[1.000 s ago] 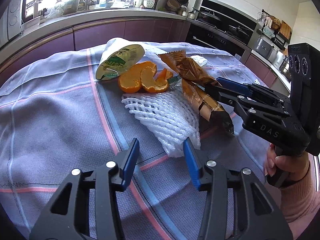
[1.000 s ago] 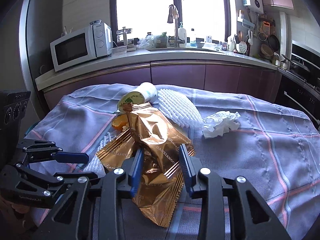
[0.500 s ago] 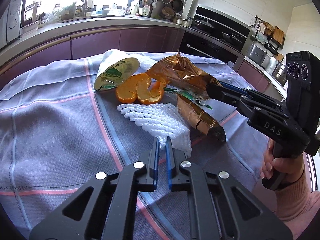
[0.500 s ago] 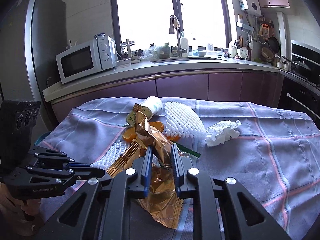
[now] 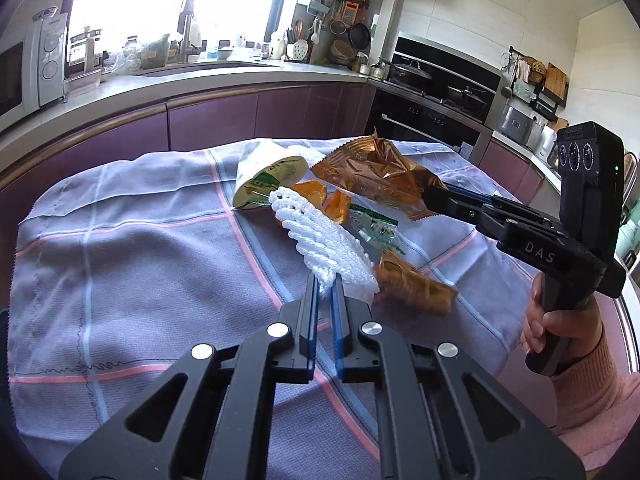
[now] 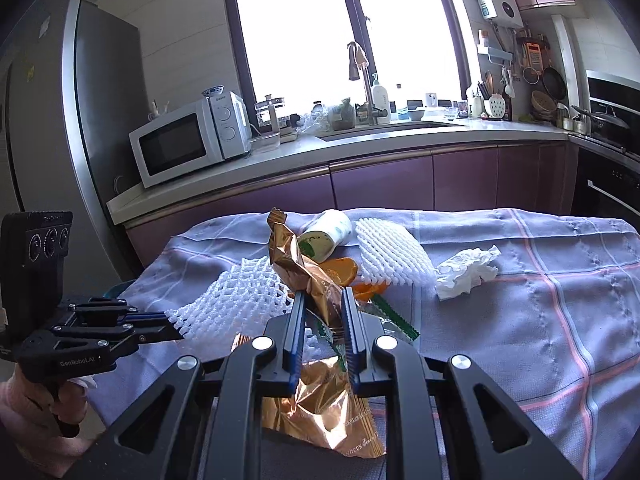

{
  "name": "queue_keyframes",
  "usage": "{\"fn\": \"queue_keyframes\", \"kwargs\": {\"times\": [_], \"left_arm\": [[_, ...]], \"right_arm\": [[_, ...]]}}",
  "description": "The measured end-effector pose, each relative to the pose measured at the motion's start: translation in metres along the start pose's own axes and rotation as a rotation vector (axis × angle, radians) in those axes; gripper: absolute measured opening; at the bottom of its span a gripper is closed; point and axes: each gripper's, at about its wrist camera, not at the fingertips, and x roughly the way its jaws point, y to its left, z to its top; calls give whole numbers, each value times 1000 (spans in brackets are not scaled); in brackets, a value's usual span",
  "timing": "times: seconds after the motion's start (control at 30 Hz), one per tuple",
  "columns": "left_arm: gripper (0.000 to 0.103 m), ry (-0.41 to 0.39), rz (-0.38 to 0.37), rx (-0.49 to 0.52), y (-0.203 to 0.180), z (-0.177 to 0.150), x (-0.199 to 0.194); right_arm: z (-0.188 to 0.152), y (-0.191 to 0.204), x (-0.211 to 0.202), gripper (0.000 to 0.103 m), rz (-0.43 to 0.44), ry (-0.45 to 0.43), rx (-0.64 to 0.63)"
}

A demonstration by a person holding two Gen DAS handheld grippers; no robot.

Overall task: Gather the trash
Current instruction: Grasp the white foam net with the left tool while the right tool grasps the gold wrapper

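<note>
Net (image 5: 324, 240) sits pinched at its near corner in my left gripper (image 5: 325, 280); my right gripper (image 6: 323, 300) is clamped on the bag (image 6: 304, 268). I lift both slowly, keeping them apart so nothing snags the peel (image 5: 320, 196). Net's long axis runs away from me toward the cup (image 5: 266, 182), off the cloth (image 5: 140, 260).

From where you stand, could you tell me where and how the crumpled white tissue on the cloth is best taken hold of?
Grip the crumpled tissue on its raised, bunched middle, coming down from above with one finger on each side of the ridge. It lies alone on the checked cloth, apart from the foam net, so nothing crowds it; its thin flat edges would probably slip.
</note>
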Motion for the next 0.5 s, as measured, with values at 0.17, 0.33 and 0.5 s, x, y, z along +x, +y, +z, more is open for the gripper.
{"fn": "queue_keyframes", "kwargs": {"times": [0.17,0.33,0.5], "left_arm": [[7,-28,36,-23,14,-3,-22],[7,-54,62,-50,31,-10,-44],[7,-74,92,-76,48,-18,-67]], "right_arm": [[2,11,3,16,28,-1,-7],[4,24,6,16,52,0,-20],[6,38,9,16,91,5,-24]]}}
